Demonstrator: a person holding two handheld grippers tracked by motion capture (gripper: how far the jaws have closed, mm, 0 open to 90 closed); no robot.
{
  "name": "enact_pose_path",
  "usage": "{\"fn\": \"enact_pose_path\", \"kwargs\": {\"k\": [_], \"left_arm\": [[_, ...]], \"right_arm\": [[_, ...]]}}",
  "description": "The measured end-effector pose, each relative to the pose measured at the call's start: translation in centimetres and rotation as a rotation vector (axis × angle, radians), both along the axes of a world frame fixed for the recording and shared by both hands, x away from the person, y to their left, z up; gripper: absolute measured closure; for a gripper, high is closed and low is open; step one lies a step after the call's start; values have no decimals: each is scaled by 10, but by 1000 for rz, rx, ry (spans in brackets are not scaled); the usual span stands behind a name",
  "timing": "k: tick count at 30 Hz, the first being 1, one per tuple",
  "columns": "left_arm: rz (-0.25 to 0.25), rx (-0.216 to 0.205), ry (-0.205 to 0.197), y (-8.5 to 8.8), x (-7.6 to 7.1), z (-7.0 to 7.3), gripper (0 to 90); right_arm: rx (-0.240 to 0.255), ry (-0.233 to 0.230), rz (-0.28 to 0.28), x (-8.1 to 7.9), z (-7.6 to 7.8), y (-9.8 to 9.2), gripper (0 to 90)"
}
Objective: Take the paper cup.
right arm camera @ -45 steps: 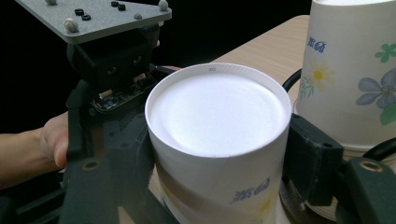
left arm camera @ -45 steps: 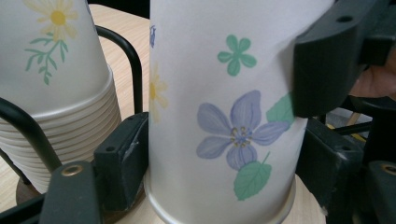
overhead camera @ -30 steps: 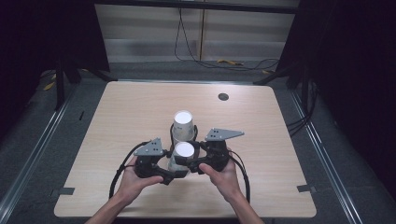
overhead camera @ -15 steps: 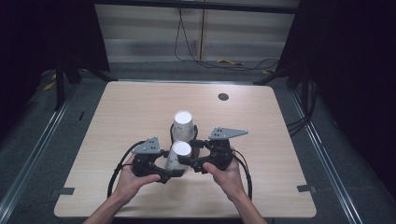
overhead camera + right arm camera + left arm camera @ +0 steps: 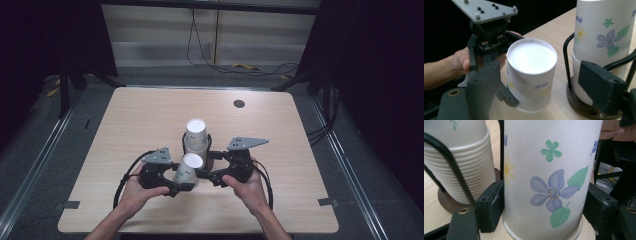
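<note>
An upside-down paper cup [image 5: 187, 169] with a flower print [image 5: 549, 177] sits tilted between the jaws of my left gripper [image 5: 184, 179], whose pads [image 5: 491, 207] press on both its sides. Its white base [image 5: 531, 53] faces up. My right gripper [image 5: 207, 166] reaches in from the right with its jaws on either side of the same cup; they have just been opening, and its pads [image 5: 601, 85] stand off the cup wall. Just behind is a stack of matching cups [image 5: 196, 134] in a black wire holder [image 5: 567, 57] on a round brown base.
The wooden table [image 5: 140, 115] has a small dark round hole [image 5: 239, 103] near its far edge. Cables lie on the floor beyond the table. Both hands are near the front edge, close together.
The right gripper's jaws have spread apart and come off the cup. The cup stays in the left gripper and has shifted slightly to the left.
</note>
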State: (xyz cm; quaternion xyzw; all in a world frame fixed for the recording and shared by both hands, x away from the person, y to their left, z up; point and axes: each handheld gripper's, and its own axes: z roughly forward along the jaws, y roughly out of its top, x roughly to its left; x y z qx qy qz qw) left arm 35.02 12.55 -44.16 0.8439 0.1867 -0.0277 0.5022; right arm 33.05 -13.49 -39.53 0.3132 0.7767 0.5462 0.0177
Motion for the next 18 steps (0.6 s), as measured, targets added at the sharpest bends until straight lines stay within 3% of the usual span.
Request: {"fn": "enact_pose_path", "kwargs": {"k": [5, 13, 15, 18], "left_arm": [[0, 27, -4, 4, 0, 1, 261], [-16, 84, -15, 4, 1, 5, 262], [-27, 80, -5, 3, 1, 7, 261], [-36, 114, -17, 1, -1, 6, 261]], "right_arm": [[-11, 17, 2, 1, -5, -3, 172], [-45, 24, 33, 1, -7, -3, 244], [-57, 31, 40, 1, -8, -3, 247], [-78, 39, 54, 1, -10, -5, 248]]}}
